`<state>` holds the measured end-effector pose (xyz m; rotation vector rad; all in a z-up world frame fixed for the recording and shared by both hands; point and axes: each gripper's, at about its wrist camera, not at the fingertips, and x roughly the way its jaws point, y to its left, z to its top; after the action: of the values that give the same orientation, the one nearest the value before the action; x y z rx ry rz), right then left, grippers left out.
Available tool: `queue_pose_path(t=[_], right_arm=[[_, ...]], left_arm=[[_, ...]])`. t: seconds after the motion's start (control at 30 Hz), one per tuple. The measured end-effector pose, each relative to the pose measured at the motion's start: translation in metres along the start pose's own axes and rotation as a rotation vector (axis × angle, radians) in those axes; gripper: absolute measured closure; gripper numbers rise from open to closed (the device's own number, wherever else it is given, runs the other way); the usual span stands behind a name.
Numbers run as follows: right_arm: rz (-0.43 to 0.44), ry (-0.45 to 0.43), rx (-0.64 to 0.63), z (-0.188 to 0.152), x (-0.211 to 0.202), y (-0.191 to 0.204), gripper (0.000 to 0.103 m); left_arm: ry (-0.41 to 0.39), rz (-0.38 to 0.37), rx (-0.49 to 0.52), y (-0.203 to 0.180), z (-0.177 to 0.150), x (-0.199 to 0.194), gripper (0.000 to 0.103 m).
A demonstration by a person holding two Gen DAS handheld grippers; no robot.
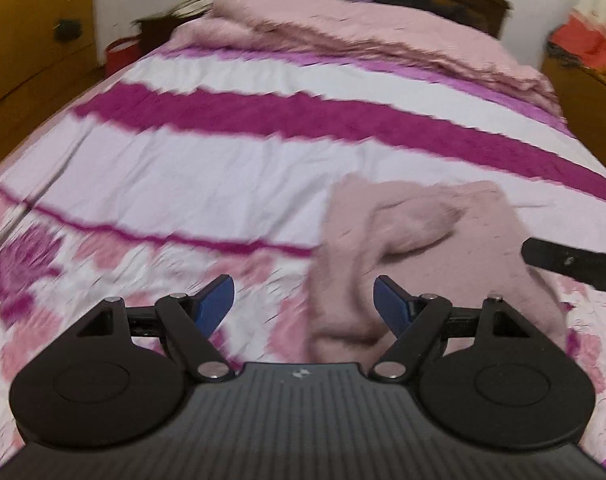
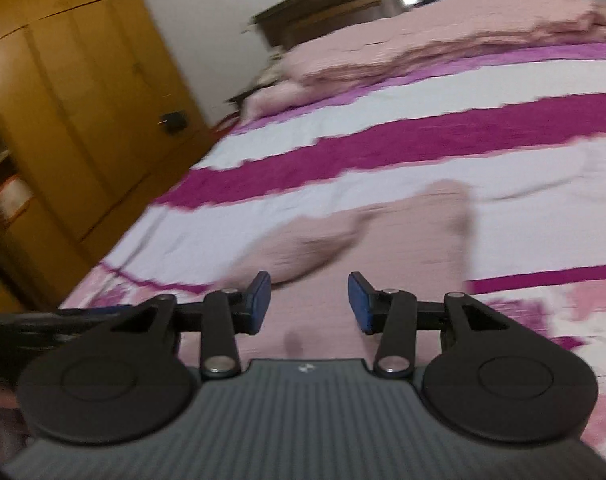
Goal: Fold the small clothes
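Note:
A small pale pink garment (image 1: 423, 248) lies on the striped bedspread (image 1: 223, 160), with one sleeve folded across its middle. My left gripper (image 1: 303, 304) hovers just above its near left edge, open wide with nothing between its blue pads. In the right wrist view the same garment (image 2: 363, 248) lies below my right gripper (image 2: 309, 300), which is partly open and not touching the cloth. A black finger of the right gripper (image 1: 571, 264) reaches in at the right edge of the left wrist view. Both views are blurred.
A bunched pink quilt (image 1: 363, 36) lies at the head of the bed before a dark wooden headboard (image 1: 483, 4). A wooden wardrobe (image 2: 83, 100) stands along the bed's left side, with a red container (image 1: 121, 54) beside it. Red cloth (image 1: 583, 40) lies at the far right.

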<state>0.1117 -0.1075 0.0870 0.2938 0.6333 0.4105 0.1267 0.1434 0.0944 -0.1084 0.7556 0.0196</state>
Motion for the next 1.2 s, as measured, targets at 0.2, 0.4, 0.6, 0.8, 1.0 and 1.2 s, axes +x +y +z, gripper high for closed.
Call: queue_pose_path(t=[0.2, 0.4, 0.6, 0.8, 1.0, 1.2], right_arm=[[-0.12, -0.008, 0.082, 0.002, 0.001, -0.048, 0.056], [-0.131, 0.01, 0.13, -0.005, 0.005, -0.072, 0.056], [-0.098, 0.005, 0.151, -0.008, 0.01, -0.081, 0.056], [-0.071, 0.0, 0.153, -0.011, 0.015, -0.081, 0.056], [-0.062, -0.001, 0.158, -0.014, 0.016, -0.082, 0.056], [-0.06, -0.006, 0.163, -0.014, 0.015, -0.083, 0.056]], left_arm=[[-0.027, -0.108, 0.084, -0.034, 0.02, 0.036, 0.021], [-0.079, -0.141, 0.169, -0.061, 0.027, 0.074, 0.025], [-0.147, -0.132, 0.166, -0.066, 0.034, 0.085, 0.09], [-0.135, -0.038, 0.098, -0.044, 0.044, 0.102, 0.091], [-0.068, -0.079, -0.053, -0.015, 0.051, 0.106, 0.075], [-0.111, -0.137, -0.088, -0.011, 0.05, 0.098, 0.03]])
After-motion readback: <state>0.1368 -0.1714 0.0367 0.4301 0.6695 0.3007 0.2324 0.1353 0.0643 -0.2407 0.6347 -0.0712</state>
